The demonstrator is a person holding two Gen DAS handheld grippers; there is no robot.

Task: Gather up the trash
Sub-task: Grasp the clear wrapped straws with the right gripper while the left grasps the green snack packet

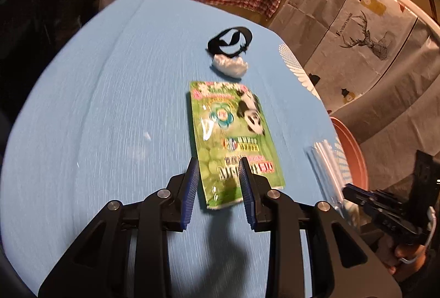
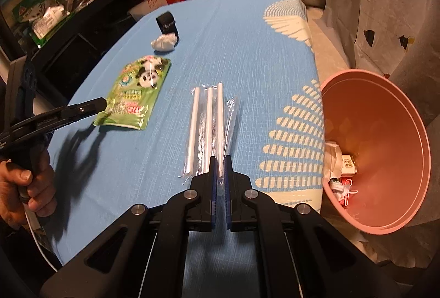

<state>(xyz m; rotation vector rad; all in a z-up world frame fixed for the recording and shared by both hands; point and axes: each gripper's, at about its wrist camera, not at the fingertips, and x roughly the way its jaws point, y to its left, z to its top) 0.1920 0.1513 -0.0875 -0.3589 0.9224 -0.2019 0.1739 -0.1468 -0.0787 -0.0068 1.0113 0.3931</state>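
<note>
Pinching the near end of the clear straw packet [image 2: 211,127], the right claw [image 2: 220,160] has its blue pads nearly together on the plastic sleeve, which lies flat on the blue cloth-covered surface [image 2: 242,44]. Gripping at the end looks sensible: the packet is long and limp, and the pink waste bin [image 2: 407,116] sits just off the surface's right edge, so a short swing would likely carry it over the rim.

The left claw [image 1: 218,164] stands partly open, its pads straddling the lower end of the green panda snack pouch [image 1: 233,133]. From the left wrist view the jaws have a clear gap with the pouch between or just below them; whether they touch it cannot be told, partly because of blur. The right wrist view shows the same claw's tip at the pouch's corner, apparently lined up to take it by the edge, since a flat pouch gives little else to grab.

Farther up the surface lie a crumpled white wad [image 1: 229,65] and, touching it on the far side, a black strap loop [image 1: 229,40]; both are untouched.

The bin is tilted toward the camera and already holds some scraps at its bottom: crumpled white paper, a small printed box and bits with red markings. Most of its space is free.
</note>
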